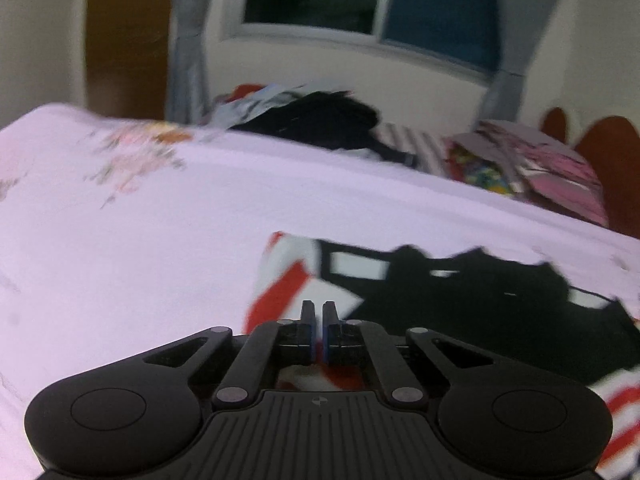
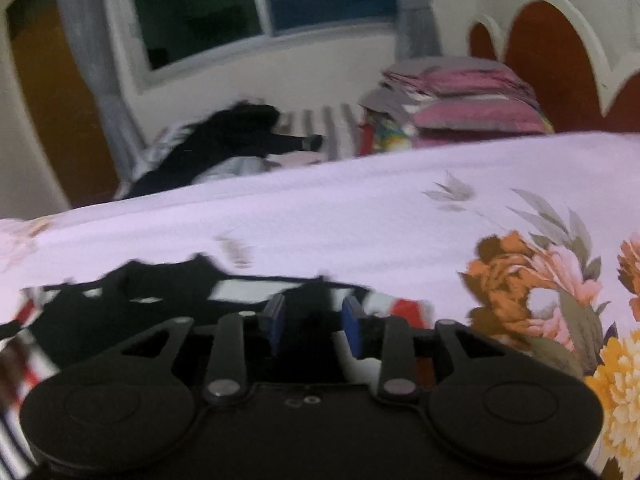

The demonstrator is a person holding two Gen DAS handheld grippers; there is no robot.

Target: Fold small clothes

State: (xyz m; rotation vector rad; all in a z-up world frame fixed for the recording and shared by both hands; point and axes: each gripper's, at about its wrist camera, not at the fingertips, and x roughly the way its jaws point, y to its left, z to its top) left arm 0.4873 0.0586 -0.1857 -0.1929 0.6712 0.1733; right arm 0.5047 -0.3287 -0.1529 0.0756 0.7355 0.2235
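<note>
Garment of red, white and black print is lying flat on the pale floral bedsheet, spreading in the left wrist view from the 12 o'clock side of the fingers out toward 3 o'clock. The left gripper is sitting at the garment's near left edge with its jaws drawn almost together, only a thin slit showing between the blue pads; red and white cloth is showing in that slit and under the linkage, but whether the fabric is actually being pinched cannot be told through the blur. In the right wrist view the same garment is stretching from the fingers out toward 9 o'clock, with its red and white corner peeking out at about 1 o'clock of the fingers. The right gripper is hanging over the dark part of the garment with its jaws standing moderately apart, black cloth showing in the gap and neither pad visibly pressing it. Printed orange and pink flowers are lying on the sheet at 3 o'clock of that gripper. Farther back, toward 12 o'clock, a heap of dark clothes and a stack of folded pink bedding are resting below a window.
</note>
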